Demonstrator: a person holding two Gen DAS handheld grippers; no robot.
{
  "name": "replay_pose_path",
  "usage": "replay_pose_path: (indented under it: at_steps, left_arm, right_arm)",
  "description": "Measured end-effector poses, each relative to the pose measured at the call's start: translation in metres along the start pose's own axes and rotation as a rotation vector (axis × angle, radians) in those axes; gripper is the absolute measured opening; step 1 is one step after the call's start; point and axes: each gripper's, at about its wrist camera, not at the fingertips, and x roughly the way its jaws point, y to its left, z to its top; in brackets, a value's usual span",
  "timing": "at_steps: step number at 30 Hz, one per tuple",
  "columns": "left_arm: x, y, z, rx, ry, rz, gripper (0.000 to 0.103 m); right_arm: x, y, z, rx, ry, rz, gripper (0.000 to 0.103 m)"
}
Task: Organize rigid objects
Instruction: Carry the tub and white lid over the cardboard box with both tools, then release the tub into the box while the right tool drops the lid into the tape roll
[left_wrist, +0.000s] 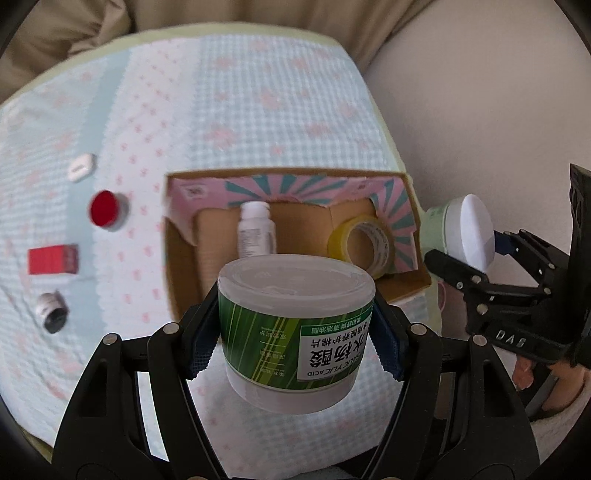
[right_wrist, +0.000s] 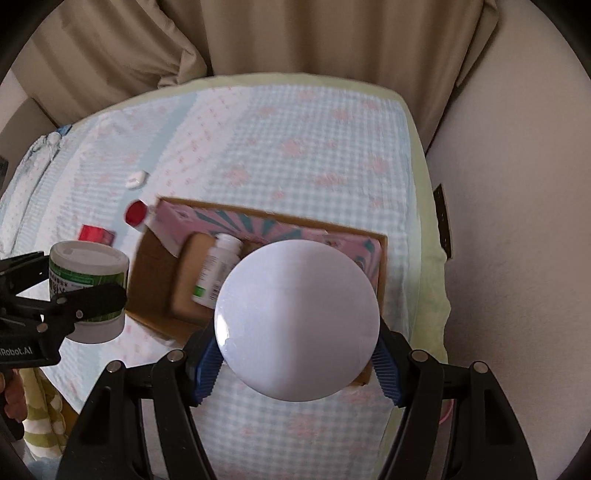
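My left gripper (left_wrist: 295, 332) is shut on a green-labelled white jar (left_wrist: 295, 332), held above the cloth just in front of an open cardboard box (left_wrist: 184, 266). The box holds a white bottle (left_wrist: 256, 232) and a roll of yellow tape (left_wrist: 364, 243). My right gripper (right_wrist: 297, 354) is shut on a pale green jar with a white lid (right_wrist: 297, 319), tilted lid towards the camera, over the box's (right_wrist: 155, 273) near right corner. That jar also shows in the left wrist view (left_wrist: 469, 230), as does the right gripper (left_wrist: 476, 254). The left gripper (right_wrist: 66, 284) and green-labelled jar (right_wrist: 88, 284) show at left in the right wrist view.
On the checked cloth (left_wrist: 258, 110) left of the box lie a red-capped jar (left_wrist: 107, 210), a red box (left_wrist: 53, 258), a small dark bottle (left_wrist: 53, 312) and a white case (left_wrist: 81, 168). Beige curtains (right_wrist: 295, 37) hang behind; a wall (right_wrist: 517, 184) stands at right.
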Motion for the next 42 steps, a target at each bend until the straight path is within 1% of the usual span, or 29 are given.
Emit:
replay_pose_path:
  at_steps: [6,8,10,12,17,21,22,23,24,25,26,28,29,31,33,35,42]
  left_arm:
    - [0.056,-0.007,0.018,0.028,0.057,0.013,0.068]
    - [0.073,-0.008,0.024,0.042,0.079,0.021,0.068]
    - [0.089,-0.007,0.032,0.051,0.095,0.027,0.068]
    - [0.1,-0.008,0.038,0.061,0.103,0.031,0.068]
    - [0.112,-0.01,0.05,0.077,0.117,0.044,0.068]
    - [0.113,-0.016,0.057,0.117,0.107,0.07,0.069]
    - [0.11,-0.019,0.059,0.131,0.1,0.067,0.077]
    - [0.106,-0.022,0.061,0.141,0.088,0.058,0.096]
    - [0.102,-0.024,0.062,0.148,0.072,0.058,0.103]
    - [0.096,-0.025,0.063,0.158,0.048,0.063,0.103]
    - [0.091,-0.027,0.064,0.169,0.031,0.074,0.103]
    - [0.085,-0.026,0.063,0.181,0.032,0.092,0.103]
    - [0.082,-0.024,0.063,0.176,0.033,0.088,0.103]
    - [0.077,-0.02,0.061,0.158,0.038,0.078,0.103]
    - [0.072,-0.016,0.058,0.151,0.038,0.086,0.103]
    - [0.065,-0.014,0.055,0.146,0.033,0.09,0.103]
    - [0.04,-0.011,0.046,0.126,0.011,0.093,0.103]
  right_arm:
    - [0.051,-0.015,-0.01,-0.033,0.047,0.016,0.066]
    - [0.064,-0.017,-0.014,-0.058,0.053,0.03,0.066]
    - [0.073,-0.015,-0.017,-0.093,0.05,0.025,0.066]
    - [0.08,-0.013,-0.02,-0.13,0.044,0.014,0.066]
    - [0.091,-0.015,-0.021,-0.14,0.045,0.047,0.066]
    - [0.098,-0.018,-0.017,-0.126,0.047,0.045,0.066]
    - [0.1,-0.018,-0.015,-0.116,0.055,0.046,0.066]
    - [0.103,-0.02,-0.013,-0.099,0.073,0.05,0.071]
    - [0.103,-0.021,-0.012,-0.091,0.063,0.049,0.096]
    - [0.099,-0.023,-0.012,-0.088,0.036,0.043,0.103]
    - [0.095,-0.023,-0.011,-0.087,0.011,0.046,0.103]
    - [0.086,-0.026,-0.01,-0.083,-0.02,0.044,0.103]
    - [0.084,-0.027,-0.01,-0.081,-0.018,0.041,0.103]
    - [0.084,-0.03,-0.012,-0.065,0.017,0.022,0.103]
    - [0.083,-0.031,-0.016,-0.044,0.04,0.03,0.103]
    - [0.078,-0.032,-0.018,-0.035,0.034,0.04,0.103]
    - [0.058,-0.02,-0.02,-0.063,0.004,0.023,0.103]
